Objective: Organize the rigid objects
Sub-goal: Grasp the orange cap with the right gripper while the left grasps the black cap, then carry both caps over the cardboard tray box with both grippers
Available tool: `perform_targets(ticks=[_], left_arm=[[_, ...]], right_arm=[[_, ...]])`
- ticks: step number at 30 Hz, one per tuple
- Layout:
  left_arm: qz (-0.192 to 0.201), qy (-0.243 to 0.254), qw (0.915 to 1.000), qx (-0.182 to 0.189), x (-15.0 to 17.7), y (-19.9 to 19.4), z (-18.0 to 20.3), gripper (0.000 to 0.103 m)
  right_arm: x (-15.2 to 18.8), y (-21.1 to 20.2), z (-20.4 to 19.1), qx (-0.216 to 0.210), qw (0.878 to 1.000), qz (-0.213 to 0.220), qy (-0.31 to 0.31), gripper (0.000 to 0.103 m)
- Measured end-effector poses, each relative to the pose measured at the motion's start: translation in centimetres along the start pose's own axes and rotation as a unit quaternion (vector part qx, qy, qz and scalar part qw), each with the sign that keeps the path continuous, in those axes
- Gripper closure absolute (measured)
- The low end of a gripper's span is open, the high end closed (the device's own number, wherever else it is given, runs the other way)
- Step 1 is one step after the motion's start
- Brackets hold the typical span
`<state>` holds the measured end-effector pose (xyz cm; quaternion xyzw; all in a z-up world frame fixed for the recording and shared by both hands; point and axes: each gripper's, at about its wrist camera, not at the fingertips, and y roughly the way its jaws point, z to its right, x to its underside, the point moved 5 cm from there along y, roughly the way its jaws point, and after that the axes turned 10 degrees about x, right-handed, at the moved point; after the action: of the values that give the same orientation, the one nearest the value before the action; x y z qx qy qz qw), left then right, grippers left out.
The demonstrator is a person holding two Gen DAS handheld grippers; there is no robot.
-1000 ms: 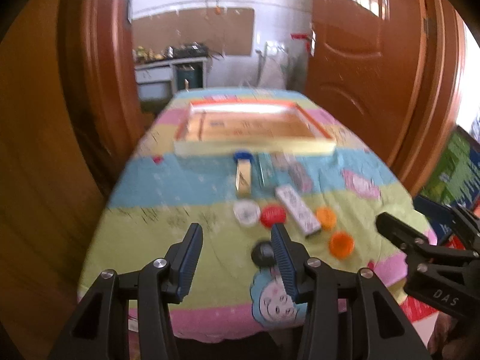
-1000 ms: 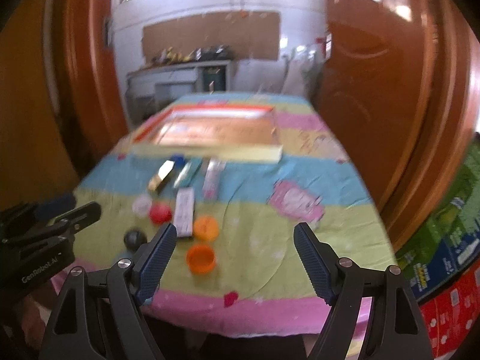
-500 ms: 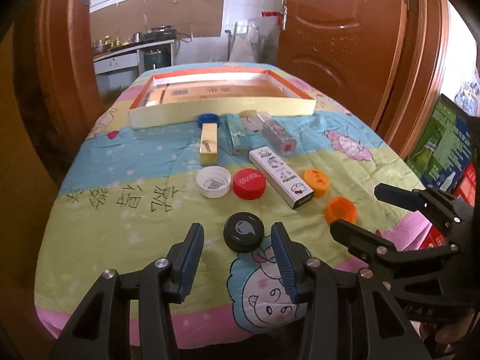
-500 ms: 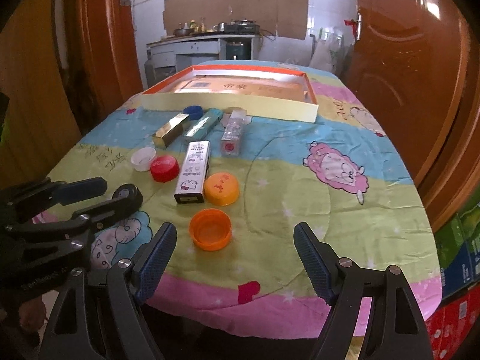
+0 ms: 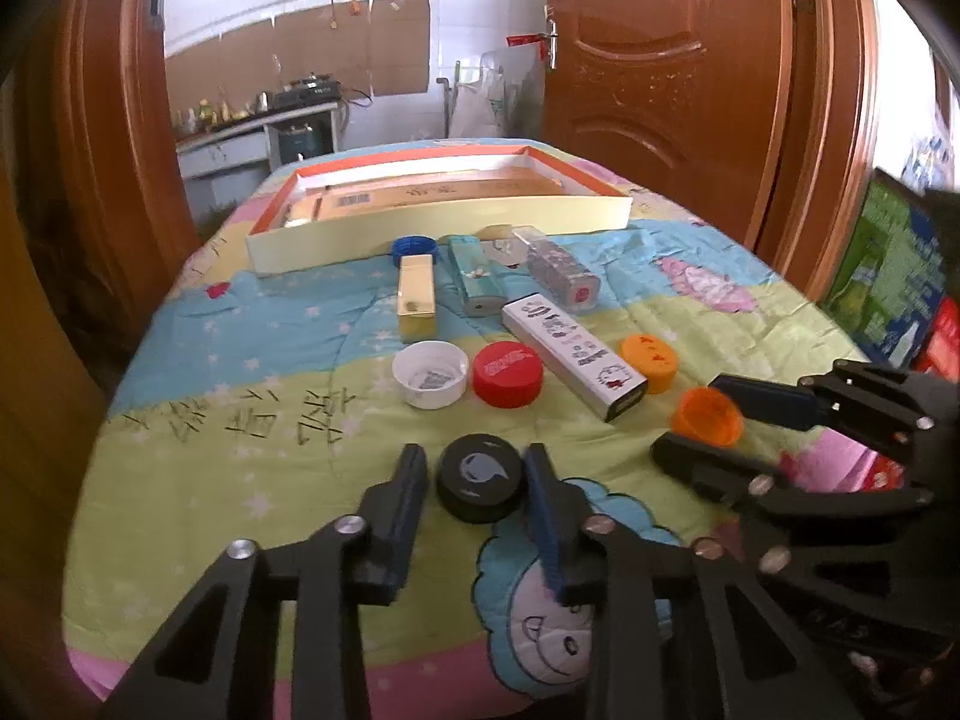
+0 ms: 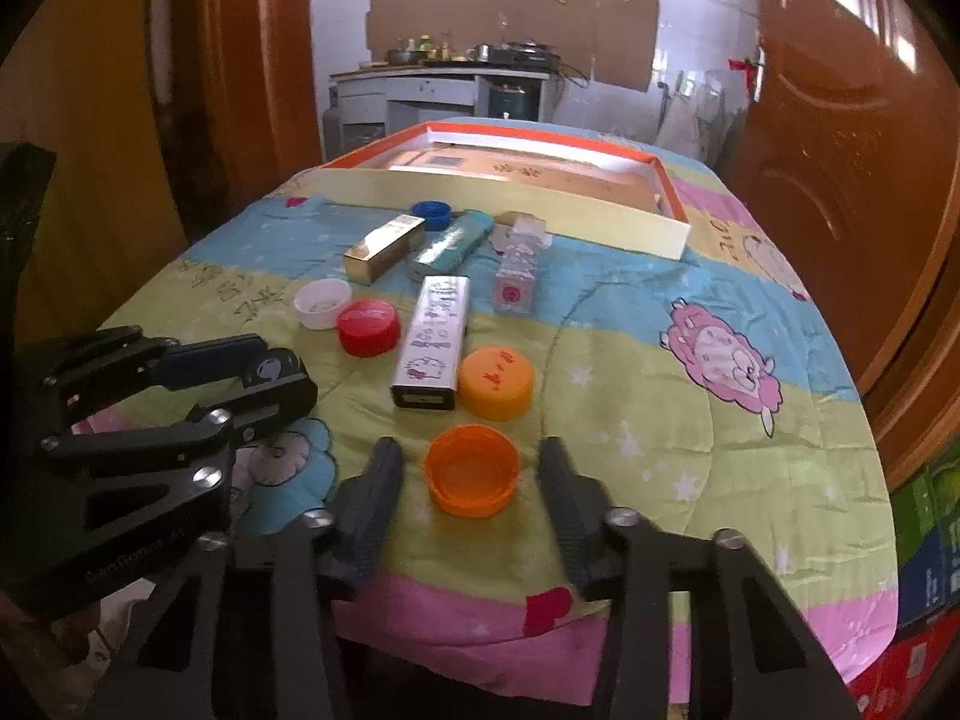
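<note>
1. Left wrist view: the left gripper (image 5: 477, 483) has sunk toward the quilt (image 5: 240, 420) and its jaws have just been closing round the black cap (image 5: 480, 477). They flank it closely; contact is unclear. A pickup looks imminent.
2. Open quilt lies at 9 o'clock — the tray (image 5: 438, 234) waits at 12.
3. Right wrist view: the right gripper (image 6: 471, 483) has just narrowed round the orange cap (image 6: 472, 470), gaps either side. The quilt edge is at 6 o'clock — bare room at 3.

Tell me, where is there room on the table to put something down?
The right side, around the pink sheep, is bare. So is the left strip beside the white cap. It is crowded in the middle, from the red cap to the tray.
</note>
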<state>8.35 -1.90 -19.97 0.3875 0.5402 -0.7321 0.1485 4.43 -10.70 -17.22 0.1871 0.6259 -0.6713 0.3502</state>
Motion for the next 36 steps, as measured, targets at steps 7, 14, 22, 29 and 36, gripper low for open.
perform_targets(ticks=[7, 14, 22, 29, 36], left_arm=[[0.0, 0.0, 1.0, -0.007, 0.0, -0.2, 0.1, 0.073], [0.013, -0.013, 0.9998, 0.002, -0.8, -1.1, 0.2, 0.073], [0.036, -0.015, 0.9992, 0.003, -2.8, -2.7, 0.1, 0.073], [0.05, -0.02, 0.9986, 0.006, -5.6, -3.0, -0.3, 0.073], [0.057, -0.042, 0.9974, 0.006, -8.4, -2.3, -1.8, 0.073]], right_arm=[[0.1, -0.2, -0.1, -0.006, 1.0, 0.007, 0.002, 0.072], [-0.5, -0.8, 1.1, -0.013, 0.999, 0.017, 0.031, 0.072], [-2.4, -2.4, 1.9, -0.013, 0.998, 0.038, 0.047, 0.072], [-4.8, -2.9, 3.6, -0.015, 0.996, 0.048, 0.072, 0.072], [-6.8, -2.2, 5.2, -0.013, 0.995, 0.049, 0.088, 0.072]])
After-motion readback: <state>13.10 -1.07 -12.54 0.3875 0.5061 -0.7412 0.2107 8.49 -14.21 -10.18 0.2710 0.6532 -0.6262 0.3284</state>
